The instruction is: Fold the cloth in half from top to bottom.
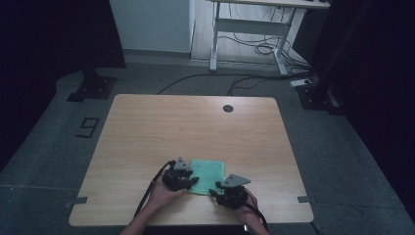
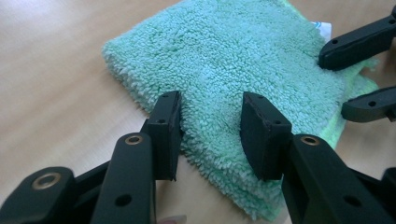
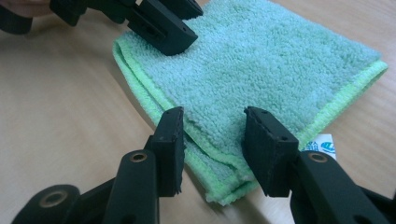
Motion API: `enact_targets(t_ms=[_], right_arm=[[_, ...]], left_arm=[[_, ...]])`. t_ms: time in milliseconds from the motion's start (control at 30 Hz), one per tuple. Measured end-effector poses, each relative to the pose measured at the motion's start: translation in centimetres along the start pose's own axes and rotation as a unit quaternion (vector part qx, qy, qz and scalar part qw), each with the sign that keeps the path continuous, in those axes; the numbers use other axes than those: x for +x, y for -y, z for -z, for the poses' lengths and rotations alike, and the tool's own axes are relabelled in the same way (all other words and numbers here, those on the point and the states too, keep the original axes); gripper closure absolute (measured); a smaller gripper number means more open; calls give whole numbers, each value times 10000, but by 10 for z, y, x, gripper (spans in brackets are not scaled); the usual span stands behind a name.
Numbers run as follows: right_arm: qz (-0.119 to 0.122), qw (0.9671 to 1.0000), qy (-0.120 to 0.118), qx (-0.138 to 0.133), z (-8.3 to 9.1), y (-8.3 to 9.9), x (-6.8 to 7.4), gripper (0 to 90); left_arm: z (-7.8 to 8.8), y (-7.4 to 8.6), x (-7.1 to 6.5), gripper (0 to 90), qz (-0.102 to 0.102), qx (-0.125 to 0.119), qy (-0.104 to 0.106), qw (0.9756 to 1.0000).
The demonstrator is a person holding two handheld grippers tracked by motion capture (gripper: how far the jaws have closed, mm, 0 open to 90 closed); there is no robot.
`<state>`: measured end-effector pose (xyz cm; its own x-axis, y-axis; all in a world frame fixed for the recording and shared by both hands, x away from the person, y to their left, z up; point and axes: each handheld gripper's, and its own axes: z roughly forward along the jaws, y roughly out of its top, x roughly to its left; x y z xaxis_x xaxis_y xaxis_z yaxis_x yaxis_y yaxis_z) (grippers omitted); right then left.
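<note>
1. Right gripper (image 1: 226,192): near right corner of the cloth; jaws spread, straddling the folded edge, pinching nothing, probably lined up to grab that corner.
2. Left gripper (image 1: 182,180): near left edge of the cloth; jaws likewise parted over the pile, not yet pressing it.
3. Green cloth (image 1: 207,175): folded flat, near middle of the table (image 1: 195,122), between both grippers.
4. White label (image 3: 325,145): at the cloth's near right edge; legible from the right gripper view, too small to make out from the high view.
5. Cable hole (image 1: 228,108): far edge, shown in the high view.
</note>
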<state>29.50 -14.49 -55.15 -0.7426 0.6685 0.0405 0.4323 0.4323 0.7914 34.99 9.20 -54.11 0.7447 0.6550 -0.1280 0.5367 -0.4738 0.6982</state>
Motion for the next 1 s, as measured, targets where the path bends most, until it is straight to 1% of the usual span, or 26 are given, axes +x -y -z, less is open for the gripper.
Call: enact_targets(t_ms=[67, 100, 167, 200, 300, 400, 433, 533, 600, 700, 767, 833, 933, 1000], right_arm=[[-80, 10000, -8, 2, -6, -5, -8, 581], [-107, 9999, 12, 2, -9, -8, -12, 581], [-116, 9999, 93, 15, -15, -13, -20, 580], [-129, 9999, 111, 30, -18, -17, -25, 579], [-165, 9997, 160, 59, -28, -25, -38, 579], [-244, 9995, 182, 62, -34, -31, -48, 576], [-287, 9994, 171, 55, -35, -33, -51, 576], [-363, 9992, 172, 12, -36, -33, -53, 562], [-331, 9993, 187, -55, -35, -32, -52, 533], [-379, 9987, 252, -218, -30, -31, -49, 454], [-455, 9980, 235, -365, -25, -30, -48, 447], [-464, 9974, 242, -486, -20, -30, -47, 442], [-461, 9969, 202, -610, -12, -30, -44, 431], [-467, 9965, 206, -663, -8, -31, -41, 426]], left_arm=[[-6, -8, 9, 583, 11, 13, -53, 10000], [-9, -12, 13, 584, 59, -5, -56, 10000], [-15, -20, 22, 585, 83, 11, -93, 9999], [-17, -24, 27, 583, 120, 29, -117, 9999], [-25, -35, 38, 580, 142, 65, -183, 9997], [-30, -43, 43, 568, 183, 99, -295, 9993], [-30, -44, 44, 564, 214, 104, -299, 9993], [-30, -44, 45, 557, 302, 55, -302, 9991], [-25, -44, 44, 530, 289, 3, -395, 9988], [-13, -46, 40, 514, 339, -209, -457, 9982], [-3, -46, 38, 506, 382, -348, -487, 9975], [6, -45, 35, 499, 385, -483, -490, 9969], [18, -42, 30, 483, 342, -622, -452, 9964], [25, -38, 26, 466, 300, -696, -467, 9960]])
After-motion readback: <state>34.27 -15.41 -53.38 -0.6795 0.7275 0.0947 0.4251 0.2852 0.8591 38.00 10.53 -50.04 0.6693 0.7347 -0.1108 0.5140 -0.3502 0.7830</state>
